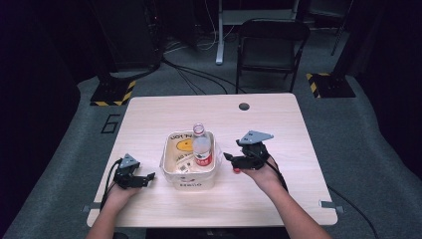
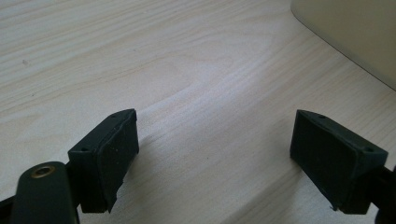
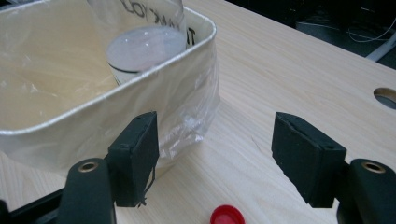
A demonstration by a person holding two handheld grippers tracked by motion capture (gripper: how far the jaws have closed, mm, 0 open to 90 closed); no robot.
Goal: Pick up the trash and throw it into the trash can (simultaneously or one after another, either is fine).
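Both grippers, left (image 2: 215, 154) and right (image 3: 215, 158), wide open, empty; bottle (image 1: 201, 146) upright in bin (image 1: 190, 181), uncapped, light and slick I'd say, I'd grip mid-body; cap (image 3: 227, 215) at right's 6 o'clock

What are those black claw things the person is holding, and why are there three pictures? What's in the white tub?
Those are tools for grabbing. A person holds a left hand-held gripper and a right hand-held gripper, each with two black jaws. Both are open and hold nothing.

The big picture comes from a camera high above the wooden table. The other two come from little cameras riding on each tool, looking out between its jaws.

In the middle sits a white tub lined with thin clear plastic. A clear bottle with a red label stands inside it, with no cap on. A small red cap lies on the table by the right tool.
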